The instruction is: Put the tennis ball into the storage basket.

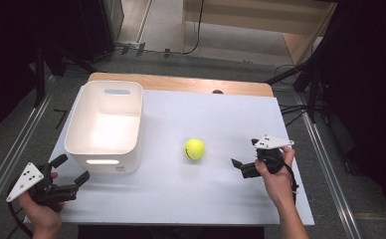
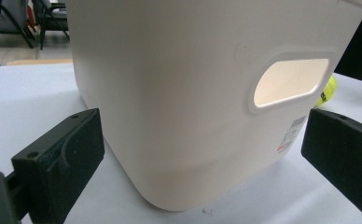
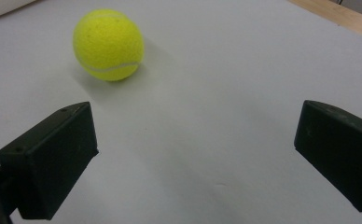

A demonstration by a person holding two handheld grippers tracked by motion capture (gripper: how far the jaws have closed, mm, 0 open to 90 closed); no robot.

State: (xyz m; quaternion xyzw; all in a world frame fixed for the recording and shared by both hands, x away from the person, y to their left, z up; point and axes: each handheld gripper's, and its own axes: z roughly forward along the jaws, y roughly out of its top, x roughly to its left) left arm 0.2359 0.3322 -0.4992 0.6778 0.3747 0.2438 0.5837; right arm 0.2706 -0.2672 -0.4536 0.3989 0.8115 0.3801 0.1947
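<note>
The tennis ball (image 1: 194, 148) rests on the white counter (image 1: 191, 194) near its middle, at about 3 o'clock from the white bin (image 1: 106, 124) and well apart from it. The right tool (image 1: 244, 162) sits at 3 o'clock from the ball, near but not touching, its jaws spread wide with nothing between them; in the right gripper view the ball (image 3: 108, 45) lies ahead and toward 11 o'clock. I judge the ball light, springy and felt-covered, so it should grip well but will roll if nudged; the best hold is across its widest part, jaws on opposite sides. The left tool (image 1: 69, 175), at 7 o'clock from the bin, also stands open and holds nothing, facing the bin's near wall with its handle cutout (image 2: 288, 83). The counter is smooth, flat and matte; around it lie grey floor, cables and dark stands, with a wooden frame at 12 o'clock.
</note>
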